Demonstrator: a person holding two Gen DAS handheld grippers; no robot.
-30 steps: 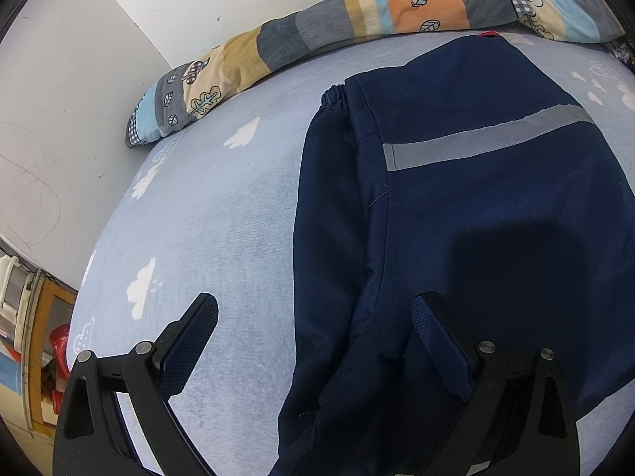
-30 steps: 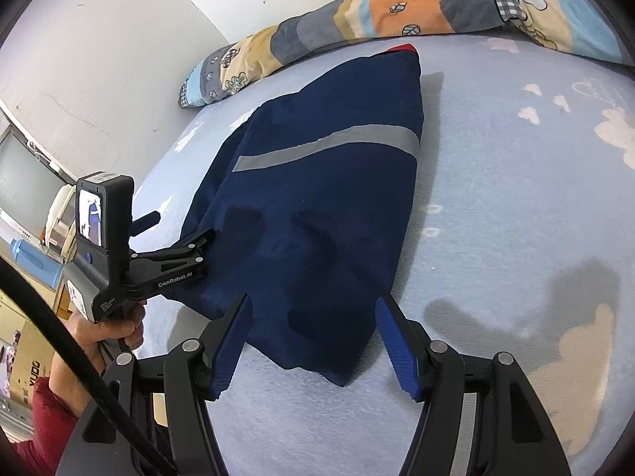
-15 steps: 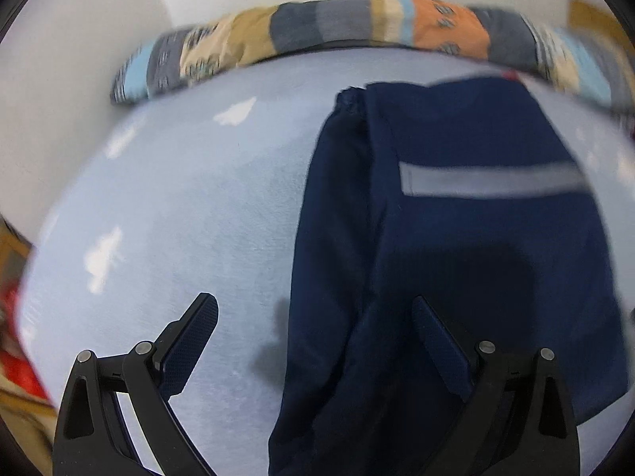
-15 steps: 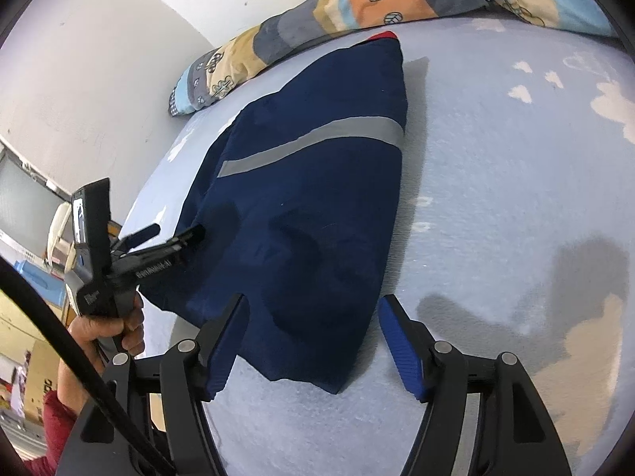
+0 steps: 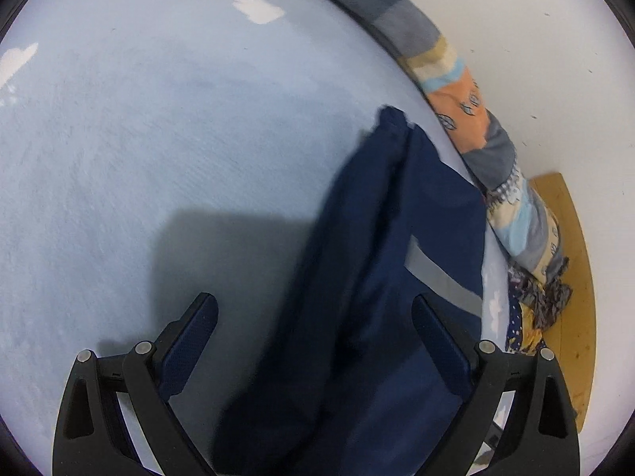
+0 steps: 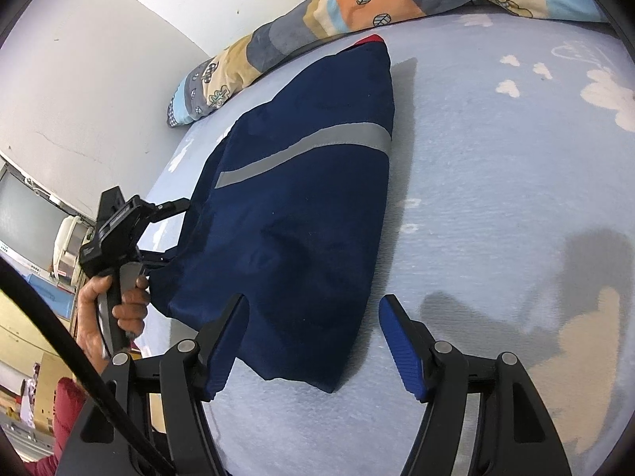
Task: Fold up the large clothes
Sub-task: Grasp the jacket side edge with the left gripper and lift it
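Note:
A navy blue garment (image 6: 301,198) with a grey reflective stripe (image 6: 305,146) lies partly folded on a light blue bed sheet (image 6: 496,182). My right gripper (image 6: 313,337) is open and empty, just above the garment's near bottom corner. My left gripper (image 5: 313,341) is open, its jaws straddling the garment's left side edge (image 5: 357,277). In the right wrist view the left gripper (image 6: 174,230) sits at the garment's left edge, held by a hand.
A rolled patchwork quilt (image 6: 357,4) lies along the far edge of the bed against the white wall (image 6: 119,59). A wooden board (image 5: 571,277) shows beside the bed in the left wrist view. Furniture and boxes (image 6: 35,238) stand off the bed's left side.
The left gripper has rolled sharply and swung toward the garment's left edge, so its view is now tilted. The right gripper has moved slightly closer to the garment's near corner. Both stay open.

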